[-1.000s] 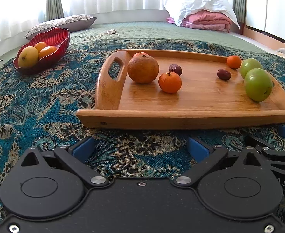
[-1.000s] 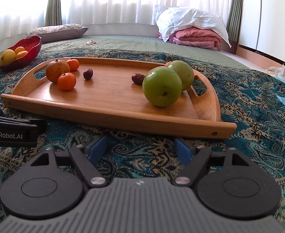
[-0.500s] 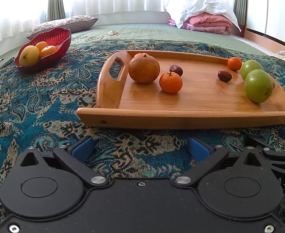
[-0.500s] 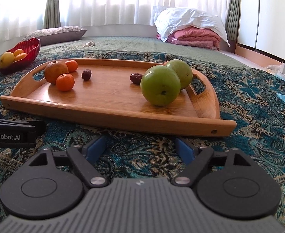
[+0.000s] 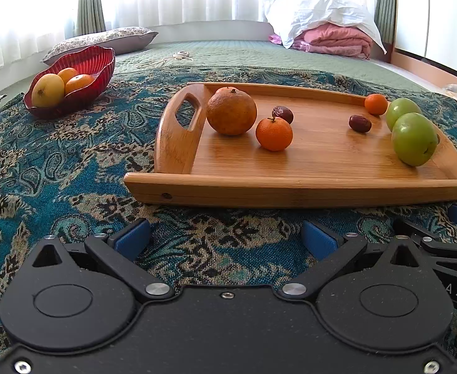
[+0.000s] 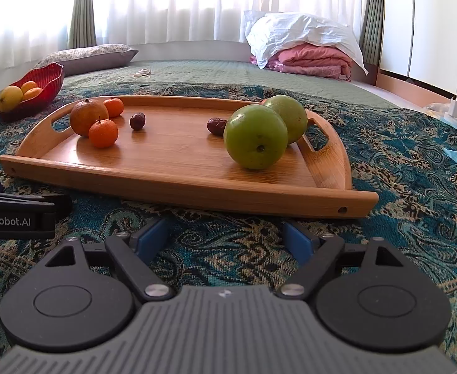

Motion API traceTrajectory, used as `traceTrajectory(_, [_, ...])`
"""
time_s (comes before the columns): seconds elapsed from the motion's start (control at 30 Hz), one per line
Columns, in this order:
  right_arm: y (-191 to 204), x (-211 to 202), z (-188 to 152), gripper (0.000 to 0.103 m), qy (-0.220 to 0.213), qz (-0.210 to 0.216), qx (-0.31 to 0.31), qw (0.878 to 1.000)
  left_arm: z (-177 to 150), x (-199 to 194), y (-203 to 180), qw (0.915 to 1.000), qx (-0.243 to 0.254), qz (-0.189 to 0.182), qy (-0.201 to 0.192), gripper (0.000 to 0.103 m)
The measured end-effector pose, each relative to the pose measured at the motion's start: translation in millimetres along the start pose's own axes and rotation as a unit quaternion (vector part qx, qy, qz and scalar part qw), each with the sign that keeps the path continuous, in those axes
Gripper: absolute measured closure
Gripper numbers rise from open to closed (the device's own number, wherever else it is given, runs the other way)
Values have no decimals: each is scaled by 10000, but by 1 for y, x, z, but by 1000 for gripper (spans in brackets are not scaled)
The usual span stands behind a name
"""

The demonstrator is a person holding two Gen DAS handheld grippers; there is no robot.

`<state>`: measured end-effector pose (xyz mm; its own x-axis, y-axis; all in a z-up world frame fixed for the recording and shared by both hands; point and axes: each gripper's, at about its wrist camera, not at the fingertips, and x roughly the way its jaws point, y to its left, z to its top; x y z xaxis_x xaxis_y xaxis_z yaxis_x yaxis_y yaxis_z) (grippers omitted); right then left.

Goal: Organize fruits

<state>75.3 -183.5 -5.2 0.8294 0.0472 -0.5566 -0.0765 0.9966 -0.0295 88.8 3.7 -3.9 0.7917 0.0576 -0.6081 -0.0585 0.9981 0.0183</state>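
Both hand-held grippers sit low over the patterned bedspread (image 5: 57,168), just short of the near edge of the wooden tray (image 5: 291,187). Left gripper (image 5: 225,233): fingers spread wide, nothing between them. Right gripper (image 6: 225,233): likewise released and empty; its side shows at the right edge of the left wrist view.

Tray contents, left end: one large orange (image 5: 231,111) beside the handle cut-out, a small mandarin (image 5: 274,133) just in front of it, a dark date (image 5: 283,114) near both, and a second mandarin (image 6: 113,107) behind the large orange (clearer in the right wrist view).

Tray contents, right end: two green apples (image 6: 255,137) touching by the right handle, a second date (image 6: 215,126) just beside them, and a third mandarin (image 5: 376,104) near the far edge.

Off the tray, near the far left corner of the bedspread, a red bowl (image 5: 88,68) holds three yellow-orange fruits (image 5: 47,89).
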Motion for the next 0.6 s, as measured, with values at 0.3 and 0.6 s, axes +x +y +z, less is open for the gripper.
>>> traceTrajectory(0.3, [0,0,-1,13,-23,-19,-22,10000,0,0,0,10000,1,4,-6,0])
traceTrajectory(0.6, [1,0,-1,13,-24,-20,-24,10000,-1,-1,0,10000,-1,3,-11,0])
